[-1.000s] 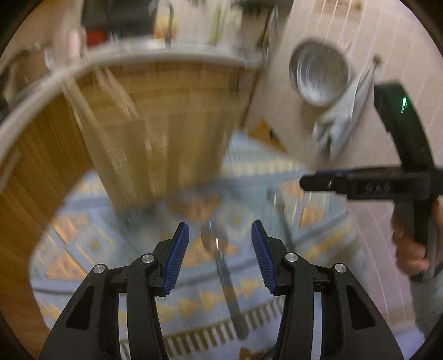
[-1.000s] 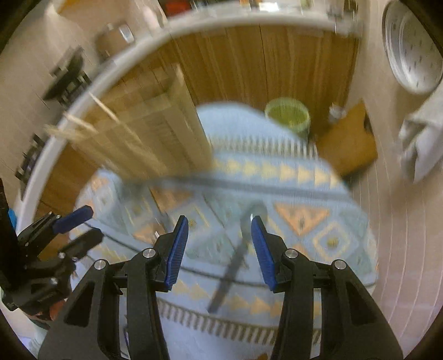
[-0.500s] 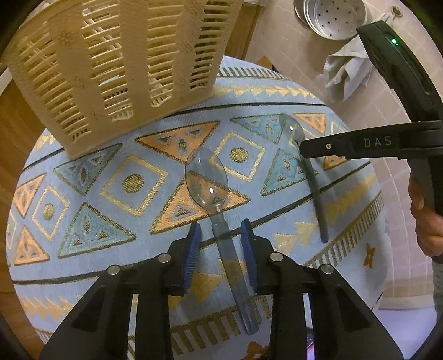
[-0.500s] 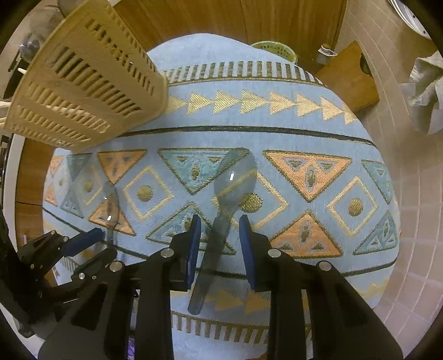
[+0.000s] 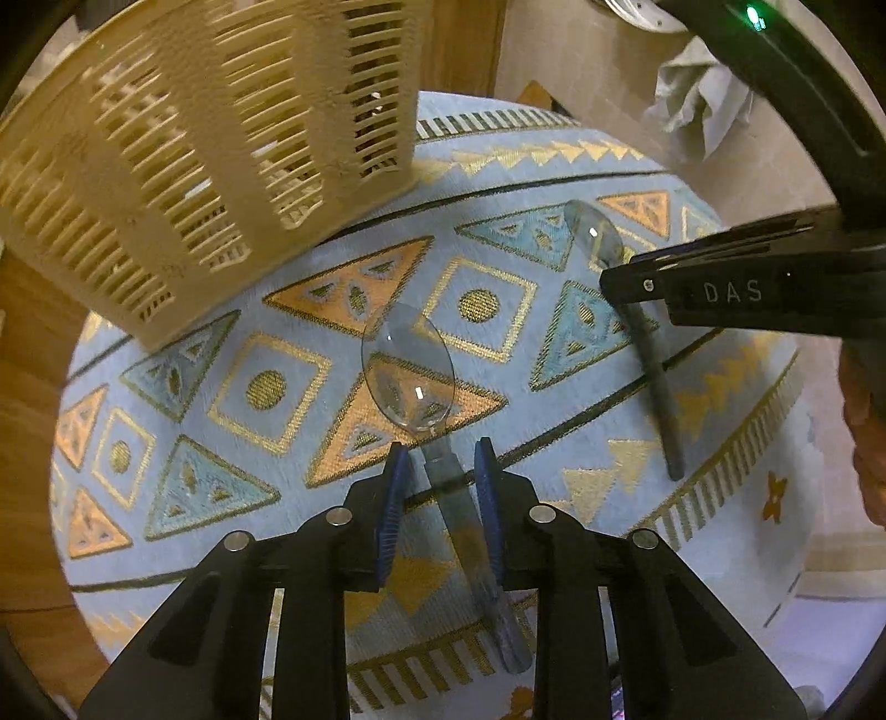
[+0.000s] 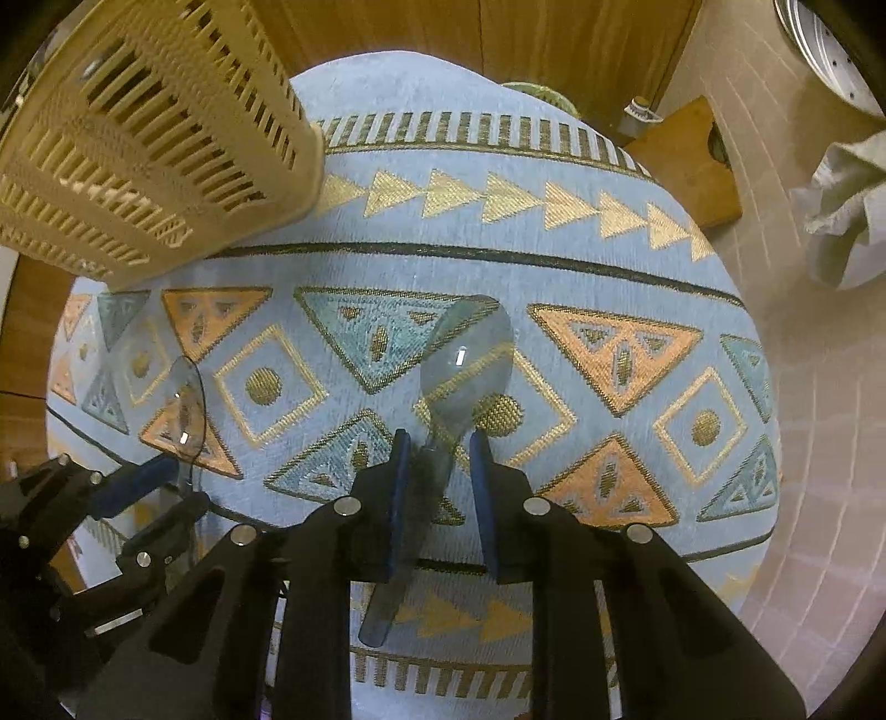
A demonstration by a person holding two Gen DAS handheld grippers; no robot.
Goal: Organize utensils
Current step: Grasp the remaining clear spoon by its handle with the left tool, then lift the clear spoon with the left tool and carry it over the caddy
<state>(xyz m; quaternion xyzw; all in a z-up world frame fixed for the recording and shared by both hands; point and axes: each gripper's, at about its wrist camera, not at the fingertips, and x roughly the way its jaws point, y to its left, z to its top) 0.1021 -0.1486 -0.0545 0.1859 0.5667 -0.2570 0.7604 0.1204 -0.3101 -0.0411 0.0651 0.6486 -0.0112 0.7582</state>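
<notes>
Two clear plastic spoons lie on a patterned blue cloth (image 5: 266,387). In the left wrist view my left gripper (image 5: 440,462) straddles the neck of the left spoon (image 5: 410,376), jaws narrowed but with gaps either side of the handle. In the right wrist view my right gripper (image 6: 437,448) straddles the neck of the right spoon (image 6: 465,360) in the same way. The right spoon also shows in the left wrist view (image 5: 595,235), the left spoon in the right wrist view (image 6: 185,399). A cream slotted basket (image 5: 210,138) stands at the cloth's far left, also in the right wrist view (image 6: 149,127).
The cloth covers a round table with wooden cabinet doors (image 6: 498,33) behind it. On the tiled floor to the right are a crumpled grey cloth (image 6: 841,210), a metal perforated pan (image 6: 819,61) and a wooden board (image 6: 686,160).
Both grippers dropped from high above the table to the cloth and narrowed their jaws around the spoon necks. In the last half second they edged slightly closer.
</notes>
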